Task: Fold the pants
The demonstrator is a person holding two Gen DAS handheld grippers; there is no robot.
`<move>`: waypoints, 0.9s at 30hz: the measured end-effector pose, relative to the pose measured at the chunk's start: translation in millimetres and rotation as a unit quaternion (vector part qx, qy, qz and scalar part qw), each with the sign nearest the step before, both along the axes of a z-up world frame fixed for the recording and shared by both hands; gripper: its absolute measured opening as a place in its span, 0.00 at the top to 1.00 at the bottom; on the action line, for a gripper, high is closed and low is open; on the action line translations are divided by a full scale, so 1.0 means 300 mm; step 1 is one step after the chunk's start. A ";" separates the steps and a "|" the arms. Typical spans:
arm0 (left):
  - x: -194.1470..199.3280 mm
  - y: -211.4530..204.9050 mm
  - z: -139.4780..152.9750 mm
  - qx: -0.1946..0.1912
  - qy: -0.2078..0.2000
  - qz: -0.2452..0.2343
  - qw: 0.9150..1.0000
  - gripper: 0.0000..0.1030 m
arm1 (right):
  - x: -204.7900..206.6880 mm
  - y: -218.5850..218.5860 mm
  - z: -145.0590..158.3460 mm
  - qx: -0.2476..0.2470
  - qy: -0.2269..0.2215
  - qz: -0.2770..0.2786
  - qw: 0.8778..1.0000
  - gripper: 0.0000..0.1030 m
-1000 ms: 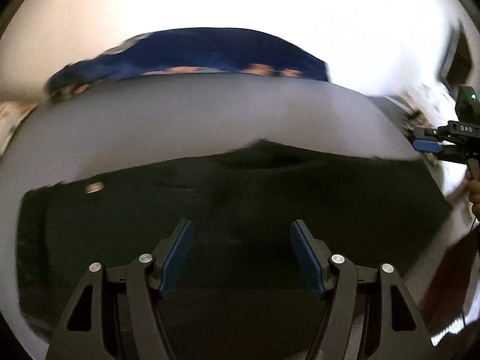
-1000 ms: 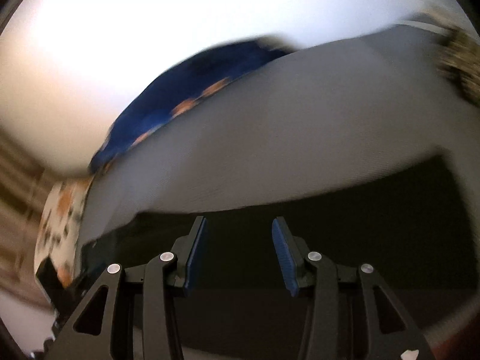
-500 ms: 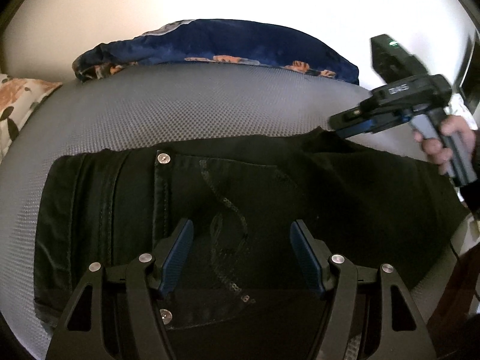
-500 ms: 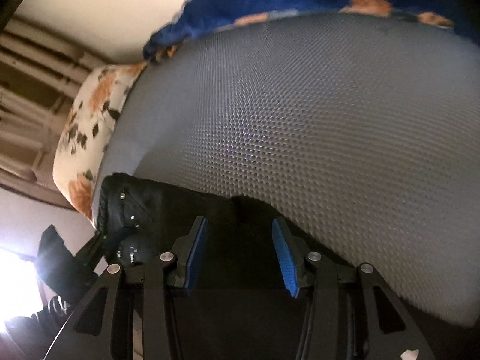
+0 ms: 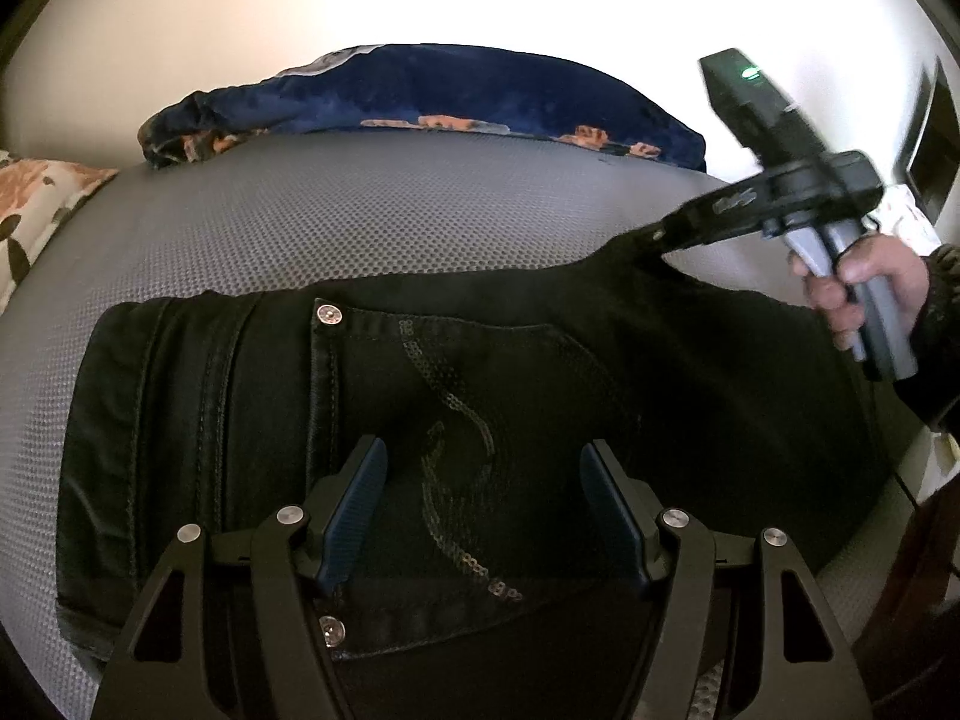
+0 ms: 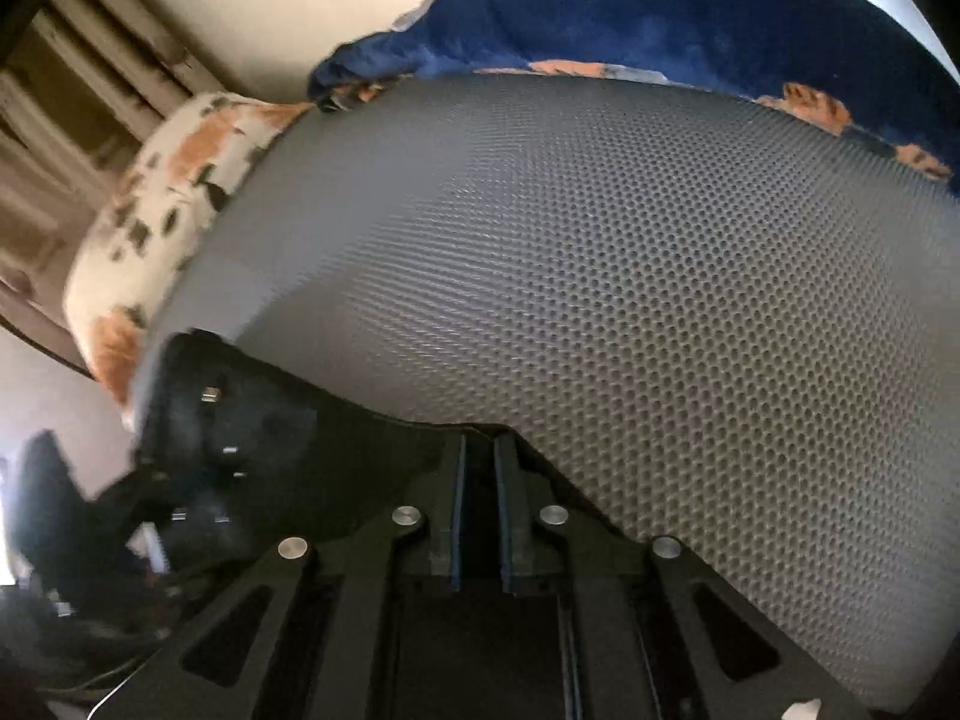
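1. Right gripper (image 6: 478, 468) – jaws have just been closing, now nearly together and pinched on the far edge of the black jeans (image 5: 510, 396); the left wrist view shows that edge tented up off the grey mesh mattress (image 5: 372, 210).
2. Left gripper (image 5: 483, 498) – jaws well apart, nothing held, hovering over the sequined back pocket (image 5: 456, 450).
3. Jeans lie flat across the mattress, waistband end at left in the left wrist view, navy blanket (image 5: 480, 90) and floral pillow (image 5: 36, 204) well behind.
4. Handling, my read – denim is soft but heavy-ish, thick at the seams, not slippery; sequins may snag.
5. Best hold: a hem or seam edge, both layers pinched, not mid-panel.
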State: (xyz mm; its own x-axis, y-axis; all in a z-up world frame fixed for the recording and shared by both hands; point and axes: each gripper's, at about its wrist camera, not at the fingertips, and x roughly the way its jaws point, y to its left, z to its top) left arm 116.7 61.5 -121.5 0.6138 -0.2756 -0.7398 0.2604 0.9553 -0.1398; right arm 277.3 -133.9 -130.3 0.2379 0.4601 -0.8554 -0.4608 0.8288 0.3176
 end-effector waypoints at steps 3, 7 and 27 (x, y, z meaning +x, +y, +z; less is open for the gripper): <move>-0.004 -0.019 -0.005 0.022 -0.006 -0.006 1.000 0.34 | 0.005 0.007 -0.024 -0.006 -0.003 -0.012 1.000 0.91; -0.005 -0.048 0.019 0.050 -0.001 -0.009 0.999 0.34 | 0.021 -0.082 0.028 0.072 0.035 -0.043 0.996 0.81; 0.047 -0.377 0.034 0.043 0.005 -0.110 0.993 0.34 | 0.004 -0.345 -0.058 0.073 0.150 0.038 0.985 0.79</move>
